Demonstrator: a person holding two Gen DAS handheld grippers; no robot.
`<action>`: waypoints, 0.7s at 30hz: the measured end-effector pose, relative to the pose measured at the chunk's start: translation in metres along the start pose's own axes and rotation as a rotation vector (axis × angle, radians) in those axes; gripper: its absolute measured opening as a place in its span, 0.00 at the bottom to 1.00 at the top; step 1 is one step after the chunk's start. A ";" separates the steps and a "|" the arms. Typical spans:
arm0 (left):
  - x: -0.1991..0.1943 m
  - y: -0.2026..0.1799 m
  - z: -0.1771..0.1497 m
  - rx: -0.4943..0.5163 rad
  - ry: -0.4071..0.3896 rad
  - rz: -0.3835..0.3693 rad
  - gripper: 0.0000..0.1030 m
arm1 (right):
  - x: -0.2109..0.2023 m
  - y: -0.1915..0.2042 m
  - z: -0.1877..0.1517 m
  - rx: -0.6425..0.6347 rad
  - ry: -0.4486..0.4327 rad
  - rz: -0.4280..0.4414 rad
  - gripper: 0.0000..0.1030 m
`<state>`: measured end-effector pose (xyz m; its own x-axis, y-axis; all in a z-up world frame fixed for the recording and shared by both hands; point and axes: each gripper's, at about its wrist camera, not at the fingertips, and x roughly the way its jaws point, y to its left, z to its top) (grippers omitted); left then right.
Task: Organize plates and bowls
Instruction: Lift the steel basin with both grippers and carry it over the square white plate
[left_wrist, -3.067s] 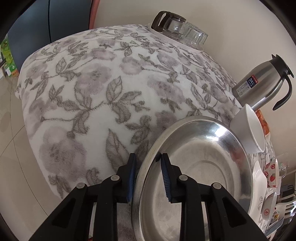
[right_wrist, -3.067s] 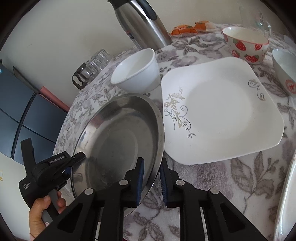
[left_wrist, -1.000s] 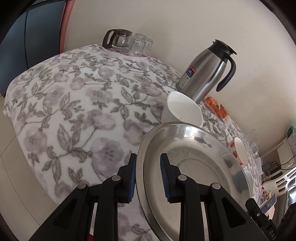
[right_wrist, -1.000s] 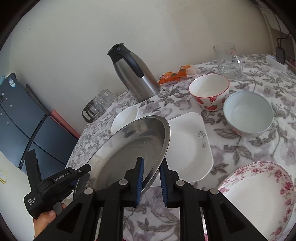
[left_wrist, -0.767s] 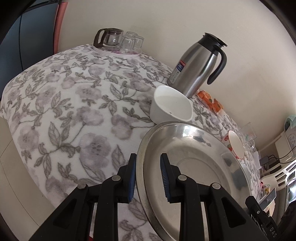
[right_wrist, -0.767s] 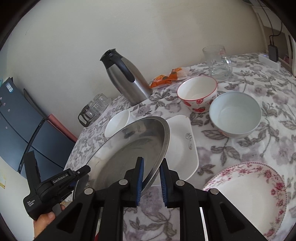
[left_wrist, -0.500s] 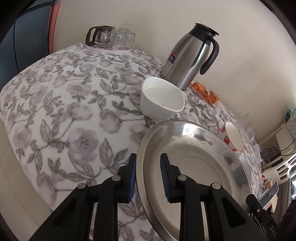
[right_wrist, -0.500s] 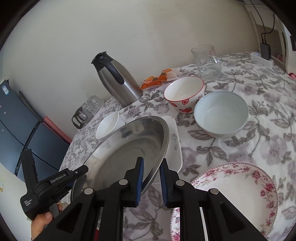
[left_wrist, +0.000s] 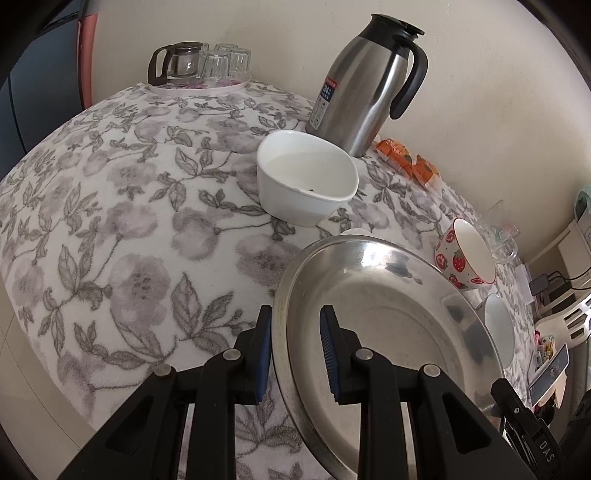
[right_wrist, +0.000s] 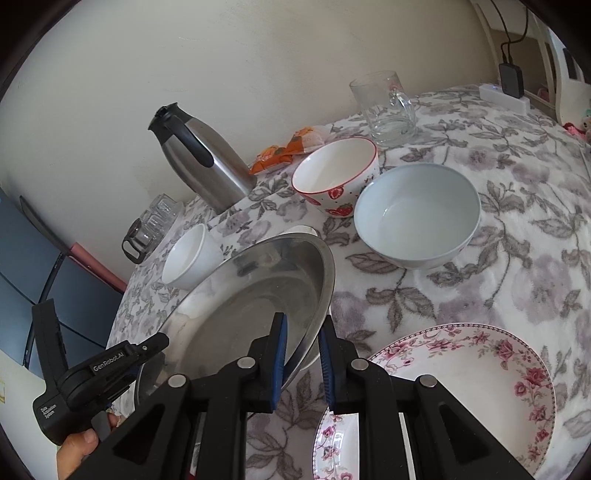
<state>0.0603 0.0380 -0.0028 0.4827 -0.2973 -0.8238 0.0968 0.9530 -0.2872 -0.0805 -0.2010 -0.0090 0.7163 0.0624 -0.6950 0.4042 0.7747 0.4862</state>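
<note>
From the left wrist view I see my left gripper (left_wrist: 295, 350) with its blue-padded fingers closed on the near rim of the steel plate (left_wrist: 388, 325), one finger outside the rim and one inside, the plate tilted up above the counter (left_wrist: 122, 229). Past it sit a small white bowl (left_wrist: 306, 181), the steel thermos (left_wrist: 365, 92) with a label reading "24", orange snack packets (left_wrist: 410, 162) and, at the far edge, a tray of upturned glasses with a glass pot (left_wrist: 199, 64); only this view shows that tray clearly. The strawberry bowl (left_wrist: 467, 258) shows beyond the plate's far edge, and the other gripper's black body carries the letters "DAS" at the lower right. From the right wrist view my right gripper (right_wrist: 301, 352) pinches the opposite rim of the steel plate (right_wrist: 251, 299), its fingers closed on the metal. This view alone shows the pale blue bowl (right_wrist: 417, 214) touching the strawberry bowl (right_wrist: 336, 173), a glass mug (right_wrist: 386, 103) behind them, and a floral plate (right_wrist: 461, 387) just beside my fingers, low on the right. A white corner of another dish peeks out behind the steel plate. The left gripper (right_wrist: 99, 373) appears here in a hand, marked "GenRobot.AI". The counter wears a fleecy cloth printed with grey flowers and leaves; a cream wall stands behind, with a dark blue panel on the left.
</note>
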 end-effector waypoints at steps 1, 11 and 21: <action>0.001 -0.001 0.000 0.005 0.002 0.003 0.25 | 0.001 0.000 0.000 -0.001 0.000 -0.005 0.18; 0.015 -0.011 0.002 0.064 0.005 0.027 0.25 | 0.017 -0.006 -0.003 -0.005 0.031 -0.056 0.18; 0.031 -0.014 0.007 0.096 0.012 0.046 0.25 | 0.031 -0.008 0.000 -0.009 0.038 -0.081 0.18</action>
<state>0.0798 0.0155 -0.0205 0.4782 -0.2530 -0.8410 0.1578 0.9668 -0.2011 -0.0613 -0.2053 -0.0343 0.6594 0.0227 -0.7514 0.4549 0.7838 0.4229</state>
